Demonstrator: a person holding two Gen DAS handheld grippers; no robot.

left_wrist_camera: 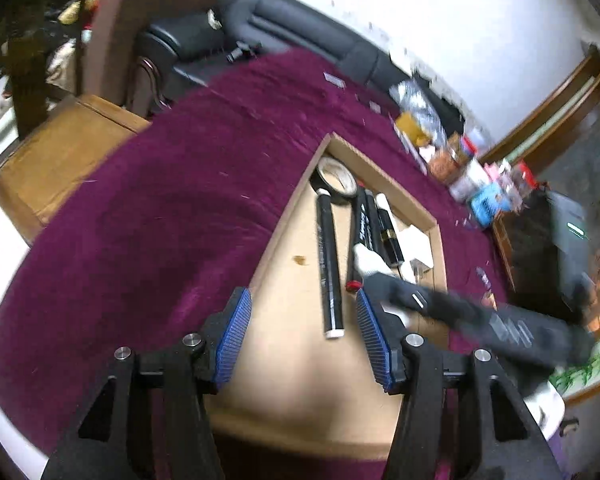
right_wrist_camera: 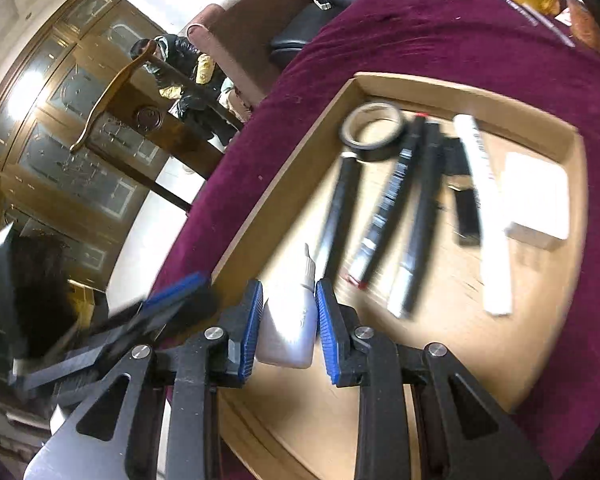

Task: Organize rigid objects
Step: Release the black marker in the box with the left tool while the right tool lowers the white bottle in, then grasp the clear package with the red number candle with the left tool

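Your right gripper point(right_wrist_camera: 288, 312) is clamped on a small white plastic bottle point(right_wrist_camera: 290, 320) with a pointed nozzle, above the near corner of the shallow brown cardboard tray point(right_wrist_camera: 284, 184) on the maroon-clothed desk point(right_wrist_camera: 440, 44). Your left gripper point(left_wrist_camera: 304, 336) stands open with nothing between its blue pads, over the same tray, where a black tape roll point(right_wrist_camera: 374, 132), several black markers point(right_wrist_camera: 338, 216) and a white tube point(right_wrist_camera: 486, 216) lie side by side.
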